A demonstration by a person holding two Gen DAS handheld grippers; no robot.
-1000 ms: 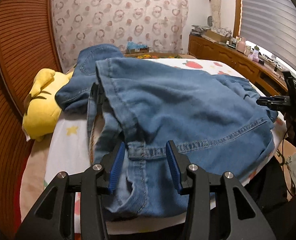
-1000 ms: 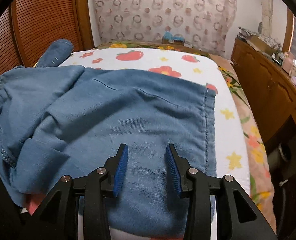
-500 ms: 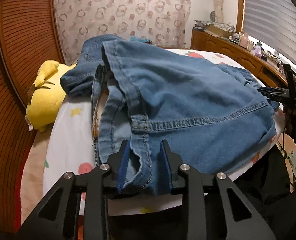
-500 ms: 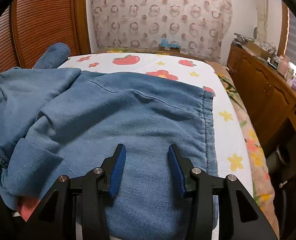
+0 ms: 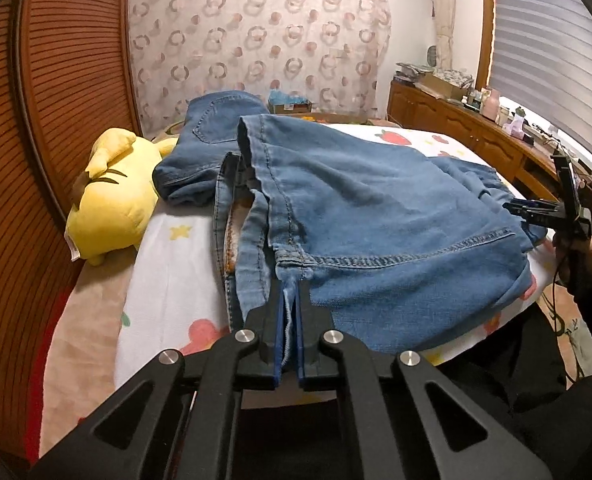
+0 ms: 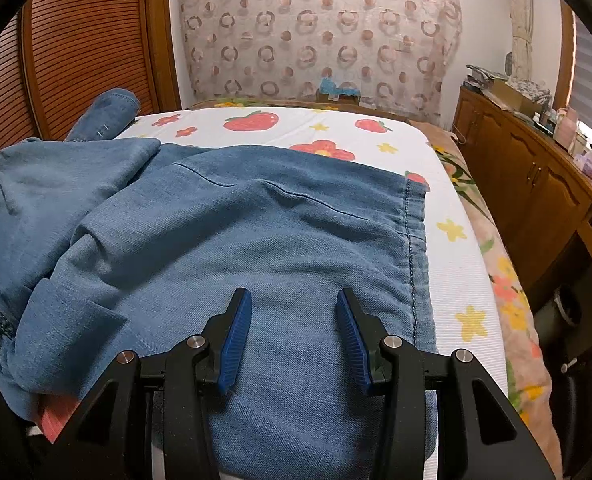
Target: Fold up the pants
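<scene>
Blue denim pants (image 5: 375,208) lie spread over the bed (image 5: 168,280), on a white sheet printed with strawberries and flowers. Left gripper (image 5: 289,320): jaws pressed together, pinching the hem edge of the pants at the near bed edge, frayed threads showing between the blue pads. Right gripper (image 6: 294,336): jaws spread, hovering over flat denim near the stitched hem on the right, nothing pinched; in the left wrist view it sits at the far right edge of the pants (image 5: 543,216). A 2nd folded denim piece (image 5: 212,144) lies further back, just beside a yellow plush toy (image 5: 112,204). Wooden cabinet (image 6: 527,184) stands right of the bed.
</scene>
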